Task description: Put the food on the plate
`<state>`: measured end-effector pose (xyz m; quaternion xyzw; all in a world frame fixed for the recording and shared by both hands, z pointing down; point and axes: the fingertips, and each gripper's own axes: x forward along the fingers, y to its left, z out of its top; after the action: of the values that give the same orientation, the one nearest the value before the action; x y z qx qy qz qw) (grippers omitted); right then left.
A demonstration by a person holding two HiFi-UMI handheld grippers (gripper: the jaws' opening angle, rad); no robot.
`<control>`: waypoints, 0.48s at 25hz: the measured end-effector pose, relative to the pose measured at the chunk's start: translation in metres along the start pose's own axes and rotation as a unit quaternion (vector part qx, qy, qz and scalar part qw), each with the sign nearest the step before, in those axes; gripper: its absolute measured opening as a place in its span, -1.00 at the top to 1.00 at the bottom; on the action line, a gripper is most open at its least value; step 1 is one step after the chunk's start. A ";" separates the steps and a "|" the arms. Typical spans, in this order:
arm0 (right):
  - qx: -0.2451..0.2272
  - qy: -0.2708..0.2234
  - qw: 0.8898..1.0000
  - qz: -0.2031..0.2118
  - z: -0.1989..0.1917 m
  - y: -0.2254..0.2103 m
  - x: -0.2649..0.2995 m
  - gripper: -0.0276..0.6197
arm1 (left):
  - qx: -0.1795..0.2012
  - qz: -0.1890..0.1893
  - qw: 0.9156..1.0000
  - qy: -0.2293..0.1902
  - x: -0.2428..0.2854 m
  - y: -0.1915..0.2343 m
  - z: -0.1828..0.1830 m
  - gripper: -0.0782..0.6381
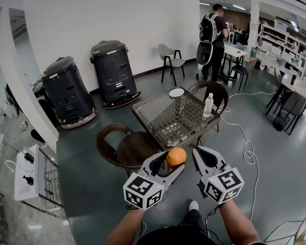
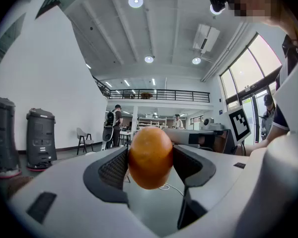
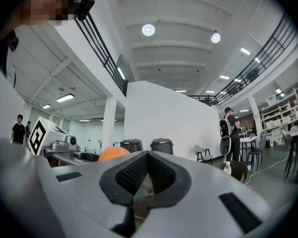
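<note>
Left gripper [image 2: 150,155] fingers are clamped on the orange [image 1: 176,155], up in the air short of the bench's [image 1: 158,111] near edge. Right gripper [image 3: 148,155] fingers are shut w/ nothing in em. Plate [image 1: 176,92] sits at the far corner, long reach imo. Round fruit on 2 contact pts could slip out, or roll off the plate if I drop it too high.

Round orange [image 1: 176,156] gripped in left gripper [image 1: 175,162], above bench's [image 1: 166,120] near corner, small white plate [image 1: 176,92] flat at far corner
</note>
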<state>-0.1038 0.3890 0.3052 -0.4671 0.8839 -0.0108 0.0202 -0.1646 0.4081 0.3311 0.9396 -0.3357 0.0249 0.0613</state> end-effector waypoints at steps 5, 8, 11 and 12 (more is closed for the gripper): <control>-0.002 0.000 1.000 0.000 0.002 0.001 0.001 0.90 | -0.001 0.001 1.000 0.000 -0.001 0.002 0.001 -0.03; -0.001 0.000 1.000 0.000 0.002 0.001 0.000 0.90 | -0.002 0.001 1.000 0.001 -0.001 0.000 0.000 -0.03; 0.001 0.000 1.000 -0.001 0.001 0.000 0.000 0.91 | -0.002 0.001 1.000 0.002 -0.001 -0.001 -0.001 -0.03; 0.001 0.000 1.000 -0.002 0.001 0.000 0.000 0.90 | -0.002 0.001 1.000 0.002 -0.002 0.000 -0.001 -0.03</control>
<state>-0.1035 0.3891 0.3045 -0.4685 0.8832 -0.0117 0.0205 -0.1656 0.4095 0.3322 0.9391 -0.3366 0.0264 0.0638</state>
